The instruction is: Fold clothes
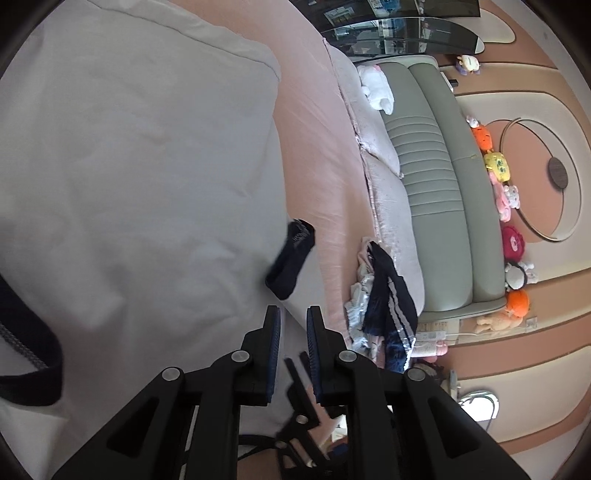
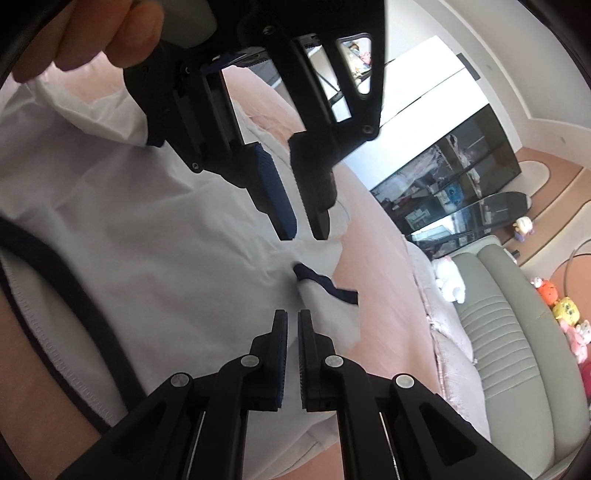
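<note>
A white shirt [image 1: 129, 184] with navy trim lies spread on the pink bedsheet [image 1: 317, 155]. Its navy neckline [image 2: 74, 295] runs along the left, and a navy-edged sleeve cuff [image 2: 327, 286] lies just ahead of my right gripper [image 2: 292, 317]. That gripper is shut, and white cloth runs down between its blue pads. My left gripper [image 1: 293, 314] is shut at the shirt's right edge, close to the dark cuff [image 1: 291, 258]. In the right wrist view the left gripper [image 2: 306, 232] hangs overhead, tips on the white cloth, with a hand [image 2: 103, 33] holding it.
A pile of clothes with a navy striped piece [image 1: 391, 306] lies by a pale pillow [image 1: 388, 206]. A green padded headboard [image 1: 436, 177] carries a row of plush toys [image 1: 498, 170]. A white plush [image 2: 448, 282] sits near it. Dark glass cabinets [image 2: 461, 173] stand beyond the bed.
</note>
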`<state>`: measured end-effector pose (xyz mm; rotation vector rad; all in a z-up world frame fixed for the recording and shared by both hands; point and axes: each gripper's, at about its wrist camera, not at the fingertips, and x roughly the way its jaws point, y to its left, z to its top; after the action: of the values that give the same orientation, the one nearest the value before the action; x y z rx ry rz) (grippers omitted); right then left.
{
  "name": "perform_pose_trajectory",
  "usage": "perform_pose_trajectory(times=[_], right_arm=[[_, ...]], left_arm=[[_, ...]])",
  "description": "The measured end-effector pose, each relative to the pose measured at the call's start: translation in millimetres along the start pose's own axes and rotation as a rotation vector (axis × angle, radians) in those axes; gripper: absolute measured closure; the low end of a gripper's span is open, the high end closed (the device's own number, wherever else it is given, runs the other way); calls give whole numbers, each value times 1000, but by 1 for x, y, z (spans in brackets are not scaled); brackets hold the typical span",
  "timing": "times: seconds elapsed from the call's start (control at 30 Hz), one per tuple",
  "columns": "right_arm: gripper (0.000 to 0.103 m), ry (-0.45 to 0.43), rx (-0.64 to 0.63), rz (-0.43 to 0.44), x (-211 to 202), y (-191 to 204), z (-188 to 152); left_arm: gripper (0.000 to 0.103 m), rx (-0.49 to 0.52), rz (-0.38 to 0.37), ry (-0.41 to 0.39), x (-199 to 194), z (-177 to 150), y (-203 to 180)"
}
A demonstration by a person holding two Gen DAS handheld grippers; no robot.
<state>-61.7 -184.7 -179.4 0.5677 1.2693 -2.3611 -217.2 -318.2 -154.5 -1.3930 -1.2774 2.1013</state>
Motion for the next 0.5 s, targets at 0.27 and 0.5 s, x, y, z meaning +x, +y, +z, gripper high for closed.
perform_pose_trajectory(times=[0.27,0.5], right_arm=[[43,-17,9,-20,-6,-51,-12],[38,89,312,118,49,-128,-33]], left_arm=[[17,-17,20,-42,-7,7,2],[17,68,53,-14,7,17,-12]])
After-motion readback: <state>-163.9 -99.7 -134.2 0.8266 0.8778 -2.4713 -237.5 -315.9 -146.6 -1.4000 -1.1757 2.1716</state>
